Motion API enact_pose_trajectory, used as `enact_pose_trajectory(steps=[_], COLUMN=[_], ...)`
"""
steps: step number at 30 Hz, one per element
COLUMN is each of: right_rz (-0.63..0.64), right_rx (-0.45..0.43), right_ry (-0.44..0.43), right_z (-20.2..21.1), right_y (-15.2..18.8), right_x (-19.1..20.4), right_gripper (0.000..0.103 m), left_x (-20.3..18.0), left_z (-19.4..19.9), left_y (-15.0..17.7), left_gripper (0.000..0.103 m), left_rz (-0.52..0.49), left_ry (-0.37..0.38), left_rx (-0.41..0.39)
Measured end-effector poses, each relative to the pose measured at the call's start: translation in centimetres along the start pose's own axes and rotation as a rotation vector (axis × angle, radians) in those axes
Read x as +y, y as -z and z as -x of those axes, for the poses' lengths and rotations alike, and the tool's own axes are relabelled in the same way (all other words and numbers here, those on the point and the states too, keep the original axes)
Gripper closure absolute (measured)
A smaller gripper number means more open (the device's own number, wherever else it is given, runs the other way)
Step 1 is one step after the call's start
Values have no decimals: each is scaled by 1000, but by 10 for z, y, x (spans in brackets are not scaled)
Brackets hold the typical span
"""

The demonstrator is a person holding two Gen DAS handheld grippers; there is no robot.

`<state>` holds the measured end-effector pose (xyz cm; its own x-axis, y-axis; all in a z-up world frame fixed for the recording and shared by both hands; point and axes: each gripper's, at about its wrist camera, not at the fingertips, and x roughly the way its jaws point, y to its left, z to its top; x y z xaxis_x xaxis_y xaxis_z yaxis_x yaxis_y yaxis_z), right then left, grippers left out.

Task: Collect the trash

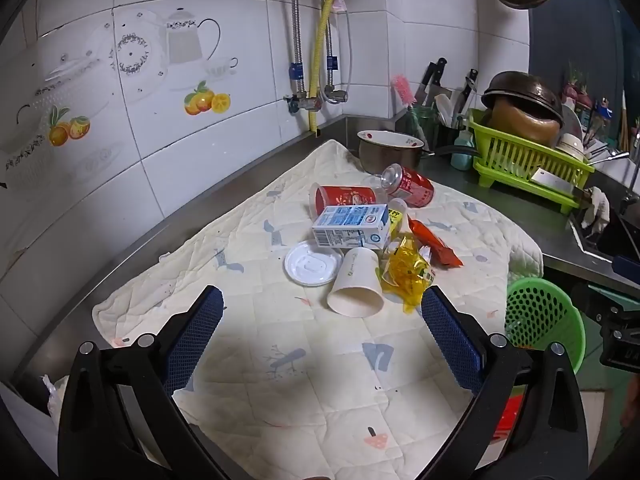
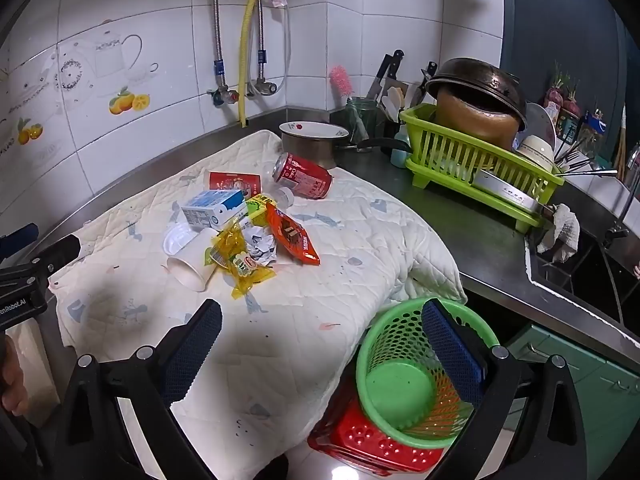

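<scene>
A pile of trash lies on a quilted cloth [image 1: 280, 380] [image 2: 340, 248]: a white paper cup [image 1: 358, 286] [image 2: 196, 262] on its side, a white lid [image 1: 312, 266], a blue-white carton [image 1: 352, 226] [image 2: 214, 210], a red cup [image 1: 344, 198], a red can [image 1: 410, 186] [image 2: 304, 178], a yellow wrapper [image 1: 408, 270] [image 2: 240, 260], an orange packet [image 1: 436, 242] [image 2: 292, 238] and crumpled paper [image 2: 260, 246]. My left gripper [image 1: 322, 300] is open and empty, just short of the paper cup. My right gripper [image 2: 322, 312] is open and empty, over the cloth edge and a green basket [image 2: 412, 368] [image 1: 542, 320].
A red stool [image 2: 372, 444] stands under the basket. A pot [image 1: 386, 150] [image 2: 314, 142], a knife holder [image 2: 384, 92] and a green dish rack [image 1: 524, 160] [image 2: 476, 164] stand at the back right. A sink [image 2: 580, 264] lies to the right. Tiled wall behind.
</scene>
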<state>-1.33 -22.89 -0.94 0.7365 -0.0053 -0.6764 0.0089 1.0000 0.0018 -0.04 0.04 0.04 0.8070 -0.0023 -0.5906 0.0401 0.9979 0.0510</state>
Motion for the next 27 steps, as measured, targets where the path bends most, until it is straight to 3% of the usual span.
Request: enact_pose_trajectory(steps=[27], right_rz=[-8], right_rx=[-10], right_ry=[3], right_z=[2], right_y=[0], right_x=[2], right_gripper=[6], left_x=[-2], left_z=[-2], left_y=[4], left_gripper=[5], left_rz=[3], left_ry=[4], left_rx=[0])
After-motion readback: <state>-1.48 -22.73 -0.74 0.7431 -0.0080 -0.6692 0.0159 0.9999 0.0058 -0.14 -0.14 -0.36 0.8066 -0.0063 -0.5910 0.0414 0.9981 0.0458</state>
